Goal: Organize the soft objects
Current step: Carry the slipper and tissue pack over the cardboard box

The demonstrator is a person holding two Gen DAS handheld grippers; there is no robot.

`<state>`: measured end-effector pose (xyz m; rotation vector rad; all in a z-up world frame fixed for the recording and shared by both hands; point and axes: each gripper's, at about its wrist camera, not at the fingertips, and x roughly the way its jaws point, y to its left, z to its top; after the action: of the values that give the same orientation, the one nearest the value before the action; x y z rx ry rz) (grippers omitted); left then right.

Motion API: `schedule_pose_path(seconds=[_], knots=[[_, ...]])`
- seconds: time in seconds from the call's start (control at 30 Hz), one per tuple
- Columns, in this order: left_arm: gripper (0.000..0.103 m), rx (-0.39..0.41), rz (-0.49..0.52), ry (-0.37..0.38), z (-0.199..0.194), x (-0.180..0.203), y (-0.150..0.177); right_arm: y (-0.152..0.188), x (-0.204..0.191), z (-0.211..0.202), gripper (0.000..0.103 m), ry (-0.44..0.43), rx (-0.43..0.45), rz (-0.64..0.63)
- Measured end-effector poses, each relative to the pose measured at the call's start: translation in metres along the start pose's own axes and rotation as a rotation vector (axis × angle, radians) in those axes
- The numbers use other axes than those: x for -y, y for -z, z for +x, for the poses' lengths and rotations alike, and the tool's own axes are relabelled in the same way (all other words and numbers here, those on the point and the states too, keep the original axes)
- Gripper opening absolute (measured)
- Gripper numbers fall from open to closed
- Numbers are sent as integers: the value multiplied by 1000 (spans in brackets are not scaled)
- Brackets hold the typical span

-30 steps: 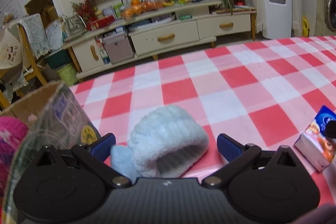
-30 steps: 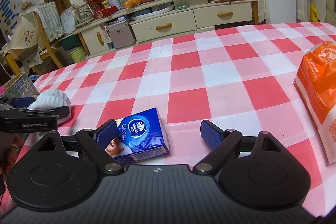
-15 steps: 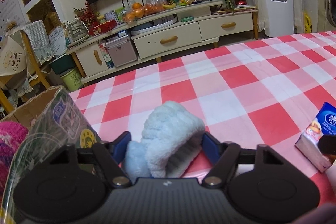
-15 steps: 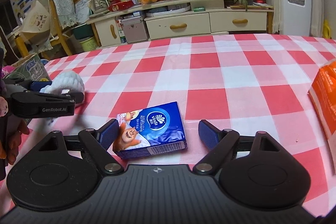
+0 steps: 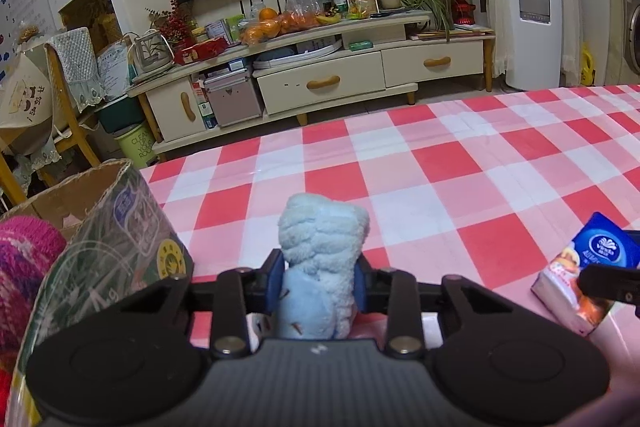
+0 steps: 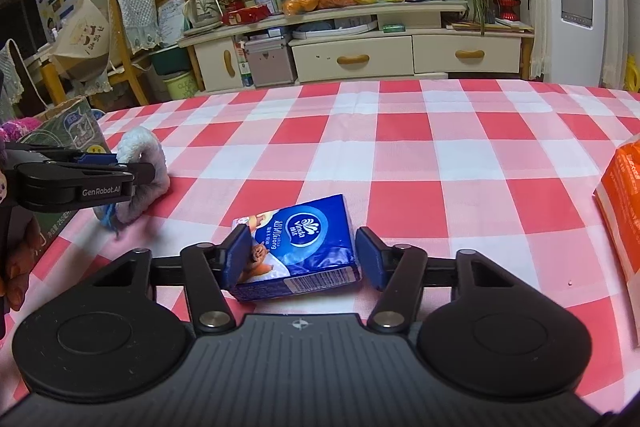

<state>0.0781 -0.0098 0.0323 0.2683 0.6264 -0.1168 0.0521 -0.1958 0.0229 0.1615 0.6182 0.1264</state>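
On the bench (image 6: pixel 400 163) we count one fluffy blue headband (image 5: pixel 320 267), squeezed by left fingers (image 5: pixel 276 279), and one tissue pack (image 6: pixel 296 247) between just-closing right fingers (image 6: pixel 234 255), touching.

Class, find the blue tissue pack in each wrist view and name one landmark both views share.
Left wrist view: the blue tissue pack lies at the right edge on the checked tablecloth.
Right wrist view: low centre, between the right gripper pads.
Shared landmark: the fluffy blue cloth.
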Motion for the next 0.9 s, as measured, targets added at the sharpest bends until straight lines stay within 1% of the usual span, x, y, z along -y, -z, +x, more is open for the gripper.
schedule_pose_path(seconds=[0.07,0.27,0.43,0.57,0.7,0.77,0.83,0.87,0.9], knots=[[30,1,-11,5,-3,0,1,0,1,0,68,-1,2,1],[29,0,-39,46,-13,1,3,-1,3,-2,59,-3,15,7],[28,-5,-65,89,-21,2,5,0,3,-3,57,1,22,1],[28,-9,-87,129,-29,2,8,0,2,-7,53,6,34,-13],[28,-17,-87,160,-36,5,13,2,3,-7,50,14,30,-14],[28,-23,-88,180,-40,6,14,2,3,-7,50,-1,25,-14],[28,-31,-78,193,-43,7,15,2,2,-7,55,-6,20,-16],[28,-35,-74,195,-44,8,15,3,2,-7,69,-9,17,-15],[28,-40,-72,196,-44,8,16,3,1,-6,90,-15,12,-10]])
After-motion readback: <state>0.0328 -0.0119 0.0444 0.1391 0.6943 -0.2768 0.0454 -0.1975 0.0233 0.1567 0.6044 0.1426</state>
